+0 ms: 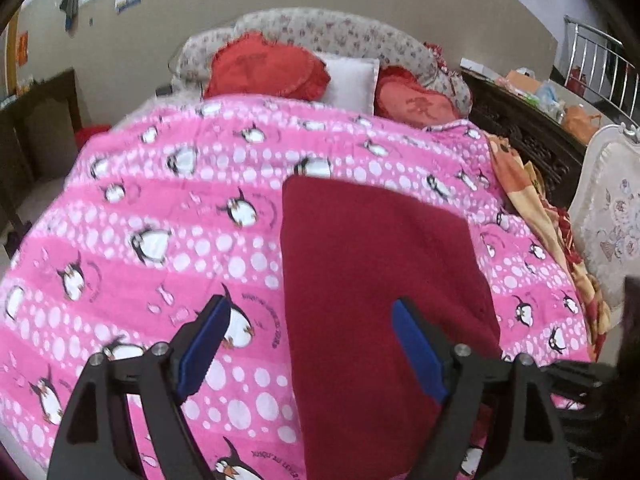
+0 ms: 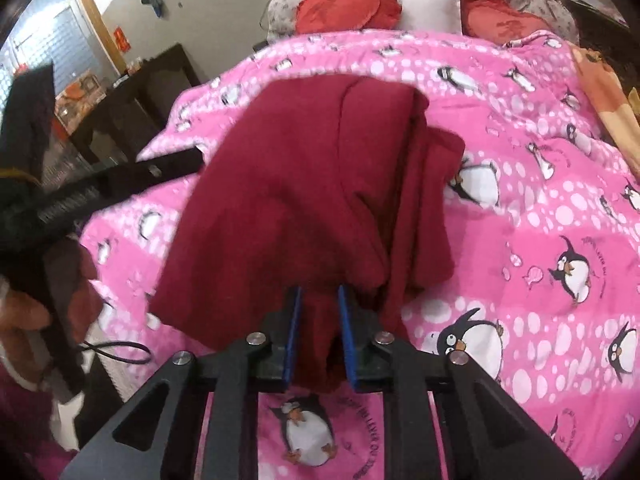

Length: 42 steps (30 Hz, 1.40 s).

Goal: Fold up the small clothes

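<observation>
A dark red garment [image 1: 376, 280] lies on the pink penguin quilt [image 1: 160, 216]. In the left wrist view my left gripper [image 1: 312, 316] is open above the garment's left edge, holding nothing; one blue pad is over the quilt, the other over the cloth. In the right wrist view my right gripper [image 2: 318, 328] is shut on a bunched fold of the red garment [image 2: 288, 184] at its near edge. The cloth there is doubled over, with folds along its right side. The left gripper's black body [image 2: 120, 184] shows at the left.
Red cushions [image 1: 264, 68] and a white pillow [image 1: 352, 80] lie at the bed's head. An orange blanket [image 1: 532, 200] and a white padded chair [image 1: 612, 216] are on the right. A dark table [image 2: 132, 108] stands left of the bed.
</observation>
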Motion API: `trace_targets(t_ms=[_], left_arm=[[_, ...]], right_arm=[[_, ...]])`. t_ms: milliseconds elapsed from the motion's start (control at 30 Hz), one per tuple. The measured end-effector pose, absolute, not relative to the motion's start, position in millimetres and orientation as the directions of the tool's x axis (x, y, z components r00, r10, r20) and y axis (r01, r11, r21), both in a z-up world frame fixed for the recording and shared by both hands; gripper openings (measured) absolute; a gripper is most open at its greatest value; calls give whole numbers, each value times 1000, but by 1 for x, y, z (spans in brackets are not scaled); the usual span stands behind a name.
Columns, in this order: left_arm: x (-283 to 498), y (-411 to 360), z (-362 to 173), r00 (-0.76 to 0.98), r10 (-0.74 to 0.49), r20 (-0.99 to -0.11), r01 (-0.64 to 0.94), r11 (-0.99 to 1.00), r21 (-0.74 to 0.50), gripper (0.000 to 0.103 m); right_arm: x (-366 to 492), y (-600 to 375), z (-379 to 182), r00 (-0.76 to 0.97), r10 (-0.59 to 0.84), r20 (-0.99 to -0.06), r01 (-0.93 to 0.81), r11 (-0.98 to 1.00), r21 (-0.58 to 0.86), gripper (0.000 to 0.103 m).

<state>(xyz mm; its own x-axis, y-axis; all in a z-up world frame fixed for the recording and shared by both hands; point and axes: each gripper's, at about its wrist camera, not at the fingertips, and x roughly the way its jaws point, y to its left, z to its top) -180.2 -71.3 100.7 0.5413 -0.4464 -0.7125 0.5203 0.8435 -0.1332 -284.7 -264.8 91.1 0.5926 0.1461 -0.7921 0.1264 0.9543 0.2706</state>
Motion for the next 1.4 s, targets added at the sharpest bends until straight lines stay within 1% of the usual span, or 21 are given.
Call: trace_targets(t_ms=[67, 167, 233, 267, 367, 433, 500, 600, 967, 1400], left_arm=[[-181, -70, 109, 561, -446, -697, 511, 849, -132, 86], [-182, -67, 119, 577, -462, -674, 500, 852, -156, 86], [-184, -67, 125, 594, -455, -663, 495, 857, -144, 86], [-185, -67, 128, 600, -454, -659, 495, 858, -141, 86], [-188, -67, 134, 608, -460, -647, 500, 855, -137, 86], [-190, -67, 136, 613, -459, -643, 500, 855, -134, 86], [-191, -68, 136, 620, -453, -641, 500, 857, -123, 86], [-192, -68, 134, 621, -443, -646, 497, 860, -112, 86], [-187, -68, 125, 616, -419, -667, 480, 871, -103, 86], [-185, -68, 117, 606, -401, -687, 471, 877, -96, 86]], right_arm=[[-290, -266, 108, 623, 134, -771, 128, 954, 269, 0], [-294, -263, 138, 682, 72, -728, 157, 958, 241, 6], [-295, -264, 152, 706, 8, -708, 202, 956, 213, 14], [-292, -264, 157, 709, -32, -705, 229, 955, 187, 16], [-280, -263, 160, 699, -122, -705, 277, 955, 109, 19], [-274, -263, 157, 684, -163, -711, 304, 950, 75, 20], [-270, -266, 154, 689, -160, -706, 315, 944, 93, 22], [-268, -273, 148, 692, -155, -705, 340, 932, 128, 32], [-258, -270, 139, 673, -157, -722, 337, 935, 110, 33], [-254, -267, 129, 651, -131, -748, 333, 935, 126, 34]])
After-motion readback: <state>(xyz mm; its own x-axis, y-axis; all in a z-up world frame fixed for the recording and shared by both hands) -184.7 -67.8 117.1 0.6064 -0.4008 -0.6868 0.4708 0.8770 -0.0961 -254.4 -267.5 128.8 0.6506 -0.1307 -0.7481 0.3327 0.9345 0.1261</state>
